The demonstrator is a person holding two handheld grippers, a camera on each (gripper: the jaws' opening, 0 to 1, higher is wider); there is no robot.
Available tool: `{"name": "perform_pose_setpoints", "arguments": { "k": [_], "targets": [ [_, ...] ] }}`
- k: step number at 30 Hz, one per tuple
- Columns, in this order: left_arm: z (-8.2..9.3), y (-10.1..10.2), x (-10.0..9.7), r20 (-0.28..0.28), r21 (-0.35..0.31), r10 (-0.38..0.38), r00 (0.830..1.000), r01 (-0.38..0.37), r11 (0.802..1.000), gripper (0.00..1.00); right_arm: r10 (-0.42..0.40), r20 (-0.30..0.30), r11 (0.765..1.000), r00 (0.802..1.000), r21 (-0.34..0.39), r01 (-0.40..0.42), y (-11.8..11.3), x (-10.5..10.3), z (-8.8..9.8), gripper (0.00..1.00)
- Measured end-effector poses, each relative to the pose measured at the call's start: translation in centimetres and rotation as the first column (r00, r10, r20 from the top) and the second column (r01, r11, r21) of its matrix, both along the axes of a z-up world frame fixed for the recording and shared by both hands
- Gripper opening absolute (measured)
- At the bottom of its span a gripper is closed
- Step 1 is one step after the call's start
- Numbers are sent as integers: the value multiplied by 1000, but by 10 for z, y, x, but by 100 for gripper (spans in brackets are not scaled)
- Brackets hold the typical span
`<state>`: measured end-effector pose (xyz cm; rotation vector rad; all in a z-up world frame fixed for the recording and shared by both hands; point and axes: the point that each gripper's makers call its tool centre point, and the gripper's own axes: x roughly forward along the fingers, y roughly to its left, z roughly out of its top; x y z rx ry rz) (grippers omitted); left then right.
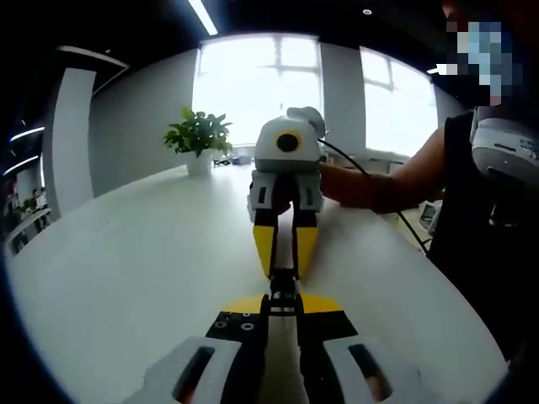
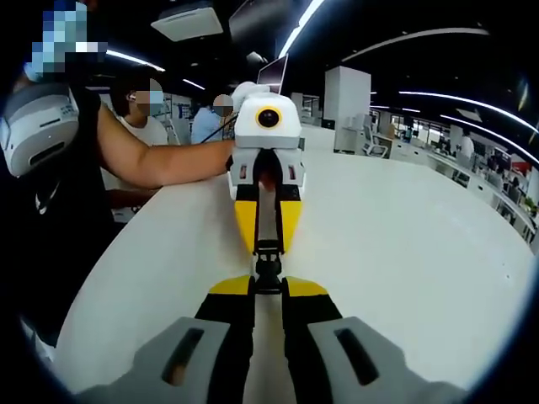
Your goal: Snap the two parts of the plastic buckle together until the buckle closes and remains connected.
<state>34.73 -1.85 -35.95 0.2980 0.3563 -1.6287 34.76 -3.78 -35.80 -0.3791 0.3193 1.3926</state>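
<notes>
Facing each other over the white counter (image 1: 126,278), left claw (image 1: 283,313) and right claw (image 2: 269,290) each clench one end of the black buckle (image 1: 284,290); no writing legible.

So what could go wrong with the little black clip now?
The black buckle hangs above the white table, pinched between the left gripper and the right gripper by its ends.
1. If the halves meet crooked, they may not click.
2. With such a small hold, a hard push might make it slip and drop.
</notes>
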Motion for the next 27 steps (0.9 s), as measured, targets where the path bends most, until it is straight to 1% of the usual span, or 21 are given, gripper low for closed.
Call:
{"name": "perform_pose_setpoints", "arguments": {
  "k": [4, 9, 12, 16, 23, 27],
  "targets": [
    [2, -2, -1, -4, -11, -7, 1000, 7, 1000, 11, 7, -2, 1000, 1000, 19, -7, 3, -2, 3, 11],
    [1, -3, -2, 3, -6, -8, 1000, 8, 1000, 11, 6, -1, 1000, 1000, 11, -6, 1, -2, 1, 11],
    [4, -3, 1, 11, -16, 2, 1000, -2, 1000, 11, -3, 12, 1000, 1000, 18, 3, 1, -1, 5, 10],
    [9, -3, 0, 2, -34, 1, 1000, -1, 999, 10, -1, 18, 999, 1000, 34, 1, 1, -2, 12, 10],
    [11, -4, 1, 35, -37, -2, 999, 3, 999, 9, 0, 35, 999, 999, 34, -1, 0, 0, 15, 10],
    [14, -4, 1, 37, -48, -4, 999, 6, 999, 8, 1, 32, 999, 999, 45, -3, 0, 0, 17, 9]
  ]
}}
